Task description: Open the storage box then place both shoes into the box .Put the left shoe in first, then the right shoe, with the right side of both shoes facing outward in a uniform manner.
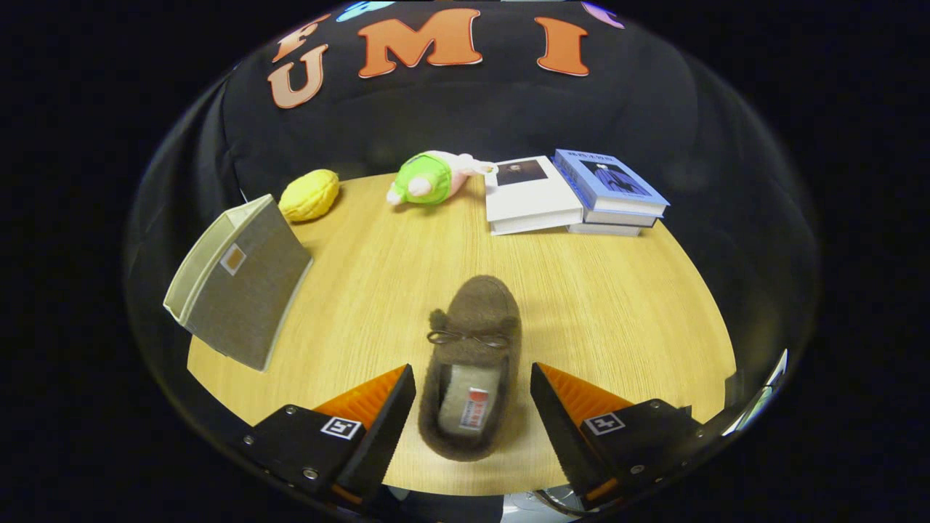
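One shoe (472, 363), one box (240, 280), three books (574, 192), two toys (370, 185).

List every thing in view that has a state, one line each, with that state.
claw: open, fingers either side of the shoe's heel, not pressing it.
brown shoe: upright on the table, toe pointing away, bow on top.
storage box: tipped on its side, left of the shoe.
white book: closed, flat.
blue book: closed, atop another book.
green plush toy: lying on its side.
yellow plush toy: lying behind the box.
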A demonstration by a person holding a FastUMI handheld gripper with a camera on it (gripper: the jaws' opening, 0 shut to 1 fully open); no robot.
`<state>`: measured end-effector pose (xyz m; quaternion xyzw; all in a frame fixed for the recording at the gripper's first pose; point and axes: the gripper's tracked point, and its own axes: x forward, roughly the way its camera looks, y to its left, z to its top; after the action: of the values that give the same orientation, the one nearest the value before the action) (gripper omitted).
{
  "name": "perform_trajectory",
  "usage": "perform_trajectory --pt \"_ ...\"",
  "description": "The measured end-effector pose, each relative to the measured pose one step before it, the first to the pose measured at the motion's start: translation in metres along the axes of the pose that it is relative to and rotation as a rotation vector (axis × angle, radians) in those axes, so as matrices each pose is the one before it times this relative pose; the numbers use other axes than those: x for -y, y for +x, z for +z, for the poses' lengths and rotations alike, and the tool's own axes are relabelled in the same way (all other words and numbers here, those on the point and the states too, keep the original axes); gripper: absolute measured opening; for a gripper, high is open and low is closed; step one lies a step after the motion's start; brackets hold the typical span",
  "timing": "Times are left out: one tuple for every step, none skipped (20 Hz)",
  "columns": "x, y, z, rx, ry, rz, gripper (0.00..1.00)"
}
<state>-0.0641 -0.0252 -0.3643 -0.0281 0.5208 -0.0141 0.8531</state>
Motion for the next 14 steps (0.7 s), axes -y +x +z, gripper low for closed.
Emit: perform_trajectory --pt "0.00408 0.00575 -0.00719 -0.01571 0.00667 -0.00505 0.95" --pt "0.00299 0.00681 -0.00562 -0.01134 0.00189 -0.00325 0.93" --pt "0.00302 0.00726 -0.00292 -0.00347 -0.00120 -0.00665 0.93" --pt "0.00296 0.00658 -0.00302 -0.00860 -0.00020 -0.01102 0.91" --pt "0.00307 0.00862 -0.00139 0.00244 0.00489 -0.00811 0.90" --pt "0.00082 0.00614 0.00109 0.00492 0.00370 -0.00088 0.86" --pt "0.00012 0.00506 -0.00031 0.00608 0.00641 -0.00674 0.83" --pt "-0.00020 0.00431 0.00371 0.01862 0.00216 0.00047 0.78" --pt "0.00146 0.00471 0.00206 0.01847 -0.00295 -0.00766 0.76" --pt "0.00185 0.00333 0.00279 0.01806 -0.00286 -0.00725 0.70" --pt "0.00108 0.00365 0.00331 0.02271 -0.00294 -0.01336 0.67" --pt "0.00096 0.00153 0.00267 0.01938 -0.00541 -0.00593 0.62" --pt "-0.00492 0.00186 0.00058 0.00887 -0.00505 0.00924 0.60" --pt "-0.00447 0.00174 0.00026 0.00553 -0.00272 0.00712 0.55"
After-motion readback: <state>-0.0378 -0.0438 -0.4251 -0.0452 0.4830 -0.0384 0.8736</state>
